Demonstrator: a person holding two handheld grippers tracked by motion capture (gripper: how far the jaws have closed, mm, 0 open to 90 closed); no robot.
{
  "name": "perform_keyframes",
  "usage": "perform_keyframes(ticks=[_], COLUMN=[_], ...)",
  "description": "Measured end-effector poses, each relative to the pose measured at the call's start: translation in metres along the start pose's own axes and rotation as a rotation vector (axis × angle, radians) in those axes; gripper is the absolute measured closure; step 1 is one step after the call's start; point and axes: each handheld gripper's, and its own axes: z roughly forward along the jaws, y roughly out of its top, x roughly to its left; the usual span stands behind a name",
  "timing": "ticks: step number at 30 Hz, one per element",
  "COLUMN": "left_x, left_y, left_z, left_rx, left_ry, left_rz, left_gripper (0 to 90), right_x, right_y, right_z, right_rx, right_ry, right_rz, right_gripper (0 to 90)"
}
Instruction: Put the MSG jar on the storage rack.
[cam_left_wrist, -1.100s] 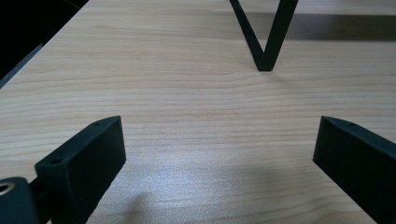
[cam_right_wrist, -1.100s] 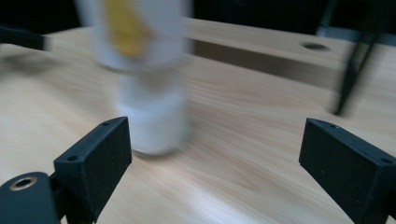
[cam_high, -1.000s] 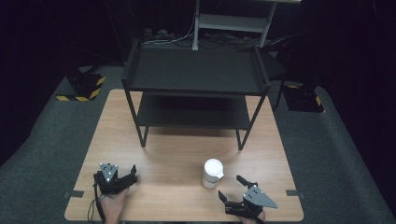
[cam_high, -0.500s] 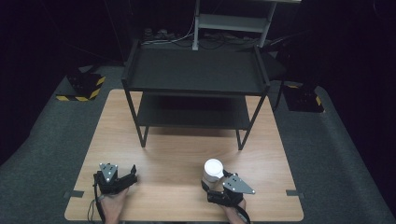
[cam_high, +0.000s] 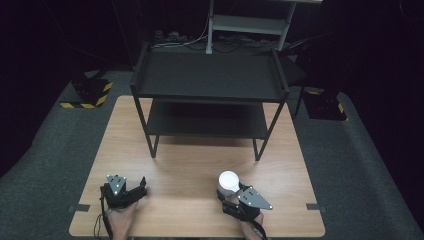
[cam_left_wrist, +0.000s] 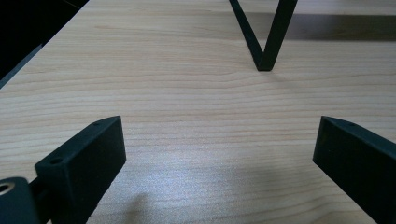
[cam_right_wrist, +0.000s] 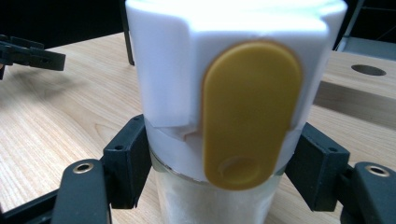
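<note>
From above, a two-tier black metal rack (cam_high: 209, 85) stands at the far half of a light wooden bench (cam_high: 185, 170), its four legs planted on the wood. Near the bench's front edge, on the near side of the rack's right front leg, a jar with a white lid (cam_high: 229, 183) stands upright. The right gripper (cam_high: 231, 199), held in a person's hand, sits just behind the jar on the near side, its grey three-cornered plate tilted toward the front right, its jaws reaching to either side of the jar. Well to the left of the jar, near the front left corner, the left gripper (cam_high: 141, 188) rests low over the wood in the other hand, jaws pointing toward the jar.

The left gripper view looks along the bench toward one V-shaped rack leg (cam_left_wrist: 264, 35). Its two black jaws stand wide apart with bare wood between them, holding nothing.

In the right gripper view the jar (cam_right_wrist: 233, 88) stands close up: a white faceted cap with a yellow oval flip tab (cam_right_wrist: 247, 112) facing the camera, clear glass below holding a white granular fill. The jaws press in at both sides just under the cap, closed on the jar. The other gripper's jaws (cam_right_wrist: 28, 53) show far off at the left.
</note>
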Motion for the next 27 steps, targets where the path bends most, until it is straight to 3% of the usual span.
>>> perform_keyframes(ticks=[8,11,14,18,20,22,27], left_x=[0.002,0.004,0.005,0.004,0.004,0.004,0.005], left_y=[0.000,0.000,-0.001,-0.002,-0.002,-0.001,-0.001], left_z=[0.001,0.001,0.000,-0.001,0.000,0.000,0.000], left_rx=[-0.005,-0.014,-0.013,-0.013,-0.012,-0.011,-0.013], left_ry=[-0.007,-0.016,-0.025,-0.025,-0.024,-0.023,-0.027], left_rz=[-0.007,-0.012,-0.006,-0.003,-0.006,-0.004,-0.005], left_gripper=[2.7,2.7,2.7,2.7,2.7,2.7,2.7], right_x=[-0.003,-0.004,-0.008,-0.012,-0.015,-0.020,-0.028], right_y=[0.008,0.020,0.047,0.064,0.079,0.103,0.127], right_z=[0.001,0.003,0.006,0.002,-0.001,-0.003,-0.002], right_rx=[0.011,0.012,0.013,-0.031,-0.045,-0.059,-0.089], right_ry=[0.013,0.018,0.022,0.014,0.003,-0.010,-0.036], right_rz=[0.009,-0.006,-0.039,-0.012,-0.011,-0.045,-0.023], right_gripper=[30.0,30.1,30.1,30.1,30.0,30.0,30.0])
